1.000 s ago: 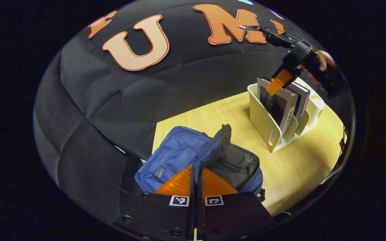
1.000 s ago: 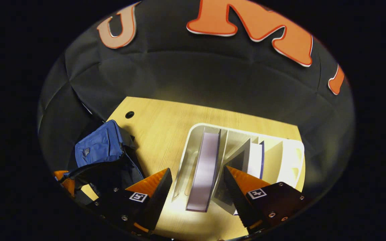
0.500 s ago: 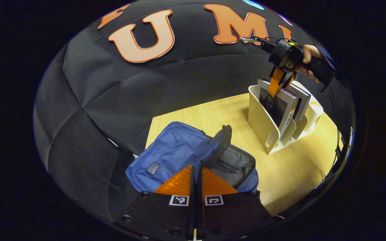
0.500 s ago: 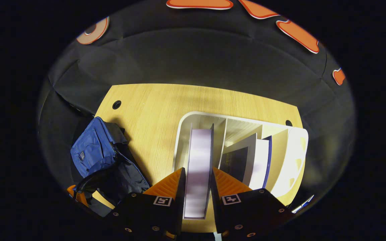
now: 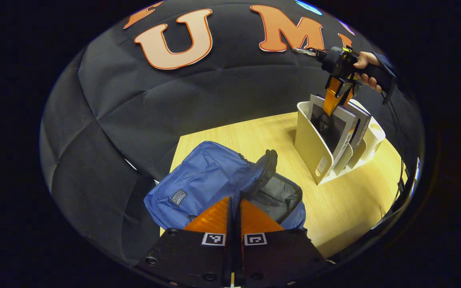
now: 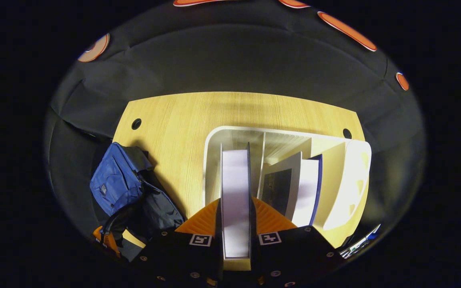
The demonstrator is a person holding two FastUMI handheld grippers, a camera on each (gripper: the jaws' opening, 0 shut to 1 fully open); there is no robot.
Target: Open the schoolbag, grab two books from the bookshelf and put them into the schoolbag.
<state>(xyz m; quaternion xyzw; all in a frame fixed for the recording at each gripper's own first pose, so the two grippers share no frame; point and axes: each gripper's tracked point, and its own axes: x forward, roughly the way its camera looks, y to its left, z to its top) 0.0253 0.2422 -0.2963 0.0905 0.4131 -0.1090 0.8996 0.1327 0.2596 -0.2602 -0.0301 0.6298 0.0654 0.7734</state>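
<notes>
— Wooden tabletop (image 6: 182, 120) against black cloth: what sits on its left side, and why is it propped like that?

— The blue schoolbag (image 5: 202, 182) lies at the left edge, mouth unzipped. The left gripper (image 5: 233, 212) has its fingers pressed together on the raised flap (image 5: 264, 170), so it seems, pinching the fabric. I judge that is to hold the dark interior open for a book to drop in.

— And further right?

— The white bookshelf (image 6: 214, 160) stands well apart from the bag. Its dividers keep the books upright, top edges exposed, which suits a grab from above.

— Which one is taken?

— The first book (image 6: 235, 192), in the left slot. The right gripper (image 6: 235, 218) has come over it, both orange fingers clamped on its covers. The second book (image 6: 304, 192) leans in the next slot, untouched.

— Next?

— Probably a straight lift clear of the dividers.
</notes>
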